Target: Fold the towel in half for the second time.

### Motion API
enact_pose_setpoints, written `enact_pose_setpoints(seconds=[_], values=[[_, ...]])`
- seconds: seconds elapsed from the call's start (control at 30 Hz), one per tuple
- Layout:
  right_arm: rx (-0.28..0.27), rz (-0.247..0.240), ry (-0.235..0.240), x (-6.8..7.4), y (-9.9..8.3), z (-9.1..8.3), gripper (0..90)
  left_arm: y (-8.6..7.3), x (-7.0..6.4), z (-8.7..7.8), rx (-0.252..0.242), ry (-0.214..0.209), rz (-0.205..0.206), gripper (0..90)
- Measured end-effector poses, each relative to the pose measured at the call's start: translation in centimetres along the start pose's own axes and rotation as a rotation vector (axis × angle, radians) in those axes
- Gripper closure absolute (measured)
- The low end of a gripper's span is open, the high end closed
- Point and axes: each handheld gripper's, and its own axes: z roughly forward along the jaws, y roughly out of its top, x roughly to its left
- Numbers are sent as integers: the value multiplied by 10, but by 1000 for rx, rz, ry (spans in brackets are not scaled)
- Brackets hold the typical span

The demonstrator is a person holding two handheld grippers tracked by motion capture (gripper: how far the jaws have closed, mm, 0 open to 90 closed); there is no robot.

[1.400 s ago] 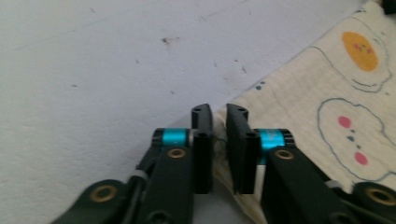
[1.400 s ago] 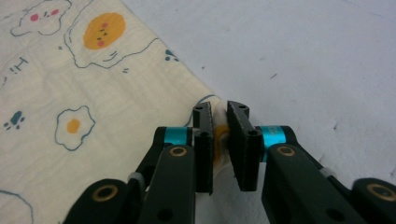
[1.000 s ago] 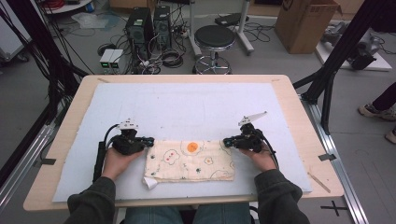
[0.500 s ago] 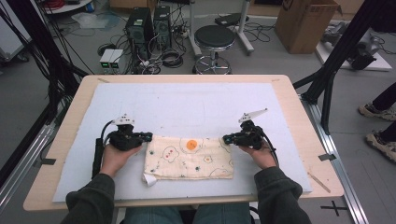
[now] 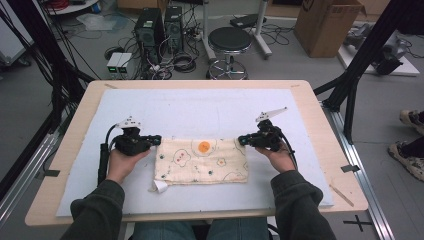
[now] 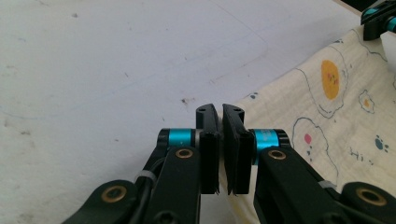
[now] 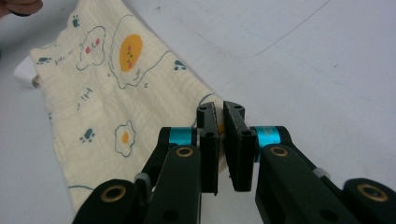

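A cream cloth [image 5: 201, 160] printed with fried eggs and paw marks lies folded flat on the white mat, close to the person. My left gripper [image 5: 156, 140] is shut on its far left corner, and my right gripper [image 5: 242, 140] is shut on its far right corner. In the left gripper view the jaws [image 6: 220, 112] stand nearly closed at the edge of the cloth [image 6: 327, 116], with the right gripper [image 6: 378, 18] farther off. The right gripper view has the jaws [image 7: 220, 109] pinching the corner of the cloth [image 7: 107, 93]. A white label [image 5: 160, 186] sticks out at the near left corner.
The white mat [image 5: 200, 107] covers a wooden table [image 5: 320, 115] with bare room beyond the cloth. Past the table stand a black stool [image 5: 228, 42], computer cases [image 5: 157, 27] and a cardboard box [image 5: 327, 25]. Black frame posts [image 5: 357, 80] flank the table.
Both grippers have moved a little away from the person, and the cloth's far edge has gone with them. Their jaws stay shut.
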Motion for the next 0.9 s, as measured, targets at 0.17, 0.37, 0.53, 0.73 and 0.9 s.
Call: enact_pose_setpoints(seconds=[0.17, 0.37, 0.53, 0.73, 0.9], values=[[-14, 12, -4, -6, 7, 0, 847, 8, 4, -2, -34, 9, -12, 850], [-26, 33, -23, -11, 9, 5, 847, 5, 8, 4, -48, 15, -12, 849], [-15, 47, -30, -16, 7, 10, 847, 3, 10, 9, -35, 22, -1, 849], [-19, 53, -38, -18, 4, 15, 847, -2, 9, 11, -29, 29, 10, 848], [-22, 57, -34, -18, -1, 17, 847, -3, 7, 9, -39, 17, 17, 847]])
